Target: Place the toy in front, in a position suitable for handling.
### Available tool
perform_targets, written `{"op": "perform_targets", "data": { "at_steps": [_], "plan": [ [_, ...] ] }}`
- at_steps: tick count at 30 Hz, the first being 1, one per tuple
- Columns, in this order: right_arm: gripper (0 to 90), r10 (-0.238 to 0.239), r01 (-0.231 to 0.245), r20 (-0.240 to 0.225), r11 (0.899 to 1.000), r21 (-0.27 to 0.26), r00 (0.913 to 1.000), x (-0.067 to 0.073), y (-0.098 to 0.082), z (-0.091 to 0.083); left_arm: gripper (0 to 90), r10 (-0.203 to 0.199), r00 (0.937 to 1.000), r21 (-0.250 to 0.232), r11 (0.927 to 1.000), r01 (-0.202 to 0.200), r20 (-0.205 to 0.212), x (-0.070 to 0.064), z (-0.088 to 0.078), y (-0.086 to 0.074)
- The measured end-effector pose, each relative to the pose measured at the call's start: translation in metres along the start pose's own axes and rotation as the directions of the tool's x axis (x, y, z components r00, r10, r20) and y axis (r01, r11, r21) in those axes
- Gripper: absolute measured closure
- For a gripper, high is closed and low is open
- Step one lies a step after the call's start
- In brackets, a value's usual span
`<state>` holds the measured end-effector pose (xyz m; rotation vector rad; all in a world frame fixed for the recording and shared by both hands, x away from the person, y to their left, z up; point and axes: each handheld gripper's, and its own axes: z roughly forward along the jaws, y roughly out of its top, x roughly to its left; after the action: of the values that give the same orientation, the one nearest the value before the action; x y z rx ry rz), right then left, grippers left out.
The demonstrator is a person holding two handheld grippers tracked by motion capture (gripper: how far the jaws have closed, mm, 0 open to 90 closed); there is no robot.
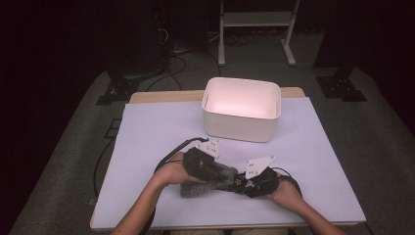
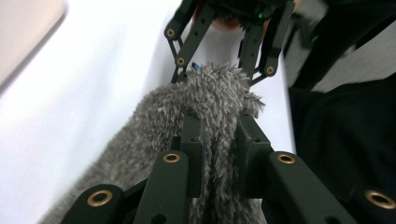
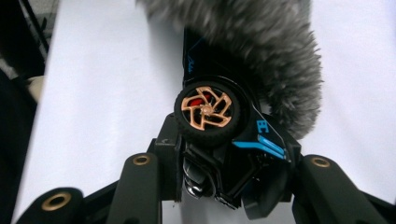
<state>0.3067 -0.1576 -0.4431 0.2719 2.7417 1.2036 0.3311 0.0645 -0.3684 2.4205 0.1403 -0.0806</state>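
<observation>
We see a white table [image 1: 147, 147] low in the high view, with an open white bin [image 1: 241, 108] at its centre, likely waiting for the items. Below it, our left gripper [image 1: 221, 172] is clamped nearly shut on a grey fluffy pouch [image 1: 208, 180], steadying it. Our right gripper [image 1: 238, 181] pinches a black toy car [image 3: 224, 140], half inside the fur, apparently for pulling out

Bin [image 1: 241, 108]: I see it at the counter's [image 1: 147, 147] far middle.
Cloth [image 1: 208, 178]: near edge, before the bin.
Toy car [image 1: 241, 180]: touching the cloth's right end.
</observation>
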Motion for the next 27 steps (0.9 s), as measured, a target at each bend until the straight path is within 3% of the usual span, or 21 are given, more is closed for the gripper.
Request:
{"op": "perform_targets", "data": {
  "at_steps": [3, 7, 10, 15, 19, 22, 27],
  "plan": [
    [56.3, 0.039, -0.039, -0.028, 0.999, -0.022, 0.9989, -0.007, -0.003, 0.001, 75.5, 0.006, 0.9999, 0.039, 0.9992, -0.005, -0.014, 0.001, 0.005, -0.002],
    [54.6, 0.028, -0.029, -0.02, 0.999, -0.015, 0.9994, -0.005, -0.004, -0.003, 75.3, 0.002, 0.9998, 0.027, 0.9996, -0.001, -0.019, 0.001, 0.001, -0.009],
    [53.0, 0.054, -0.055, -0.025, 0.998, -0.024, 0.9982, -0.008, -0.008, -0.008, 75.3, -0.01, 0.9994, 0.018, 0.9998, 0.011, -0.032, 0.001, -0.005, -0.015],
    [56.6, 0.054, -0.055, -0.037, 0.998, -0.028, 0.9979, -0.007, -0.011, -0.01, 75.6, -0.005, 0.9992, 0.033, 0.9994, 0.006, -0.04, 0.0, -0.007, -0.015],
    [57.0, 0.043, -0.044, -0.029, 0.999, -0.026, 0.9986, -0.006, -0.011, -0.01, 76.3, 0.01, 0.9994, 0.035, 0.9993, -0.009, -0.033, -0.001, -0.001, -0.006],
    [57.0, 0.03, -0.03, -0.017, 0.999, -0.029, 0.9994, -0.003, -0.009, -0.008, 76.9, 0.039, 0.9992, 0.057, 0.9976, -0.038, -0.01, -0.002, 0.009, 0.006],
    [57.0, 0.022, -0.022, -0.008, 0.999, -0.034, 0.9997, 0.0, -0.008, -0.006, 76.9, 0.08, 0.9967, 0.053, 0.9953, -0.081, 0.013, -0.004, 0.028, 0.028]
  ]
}}
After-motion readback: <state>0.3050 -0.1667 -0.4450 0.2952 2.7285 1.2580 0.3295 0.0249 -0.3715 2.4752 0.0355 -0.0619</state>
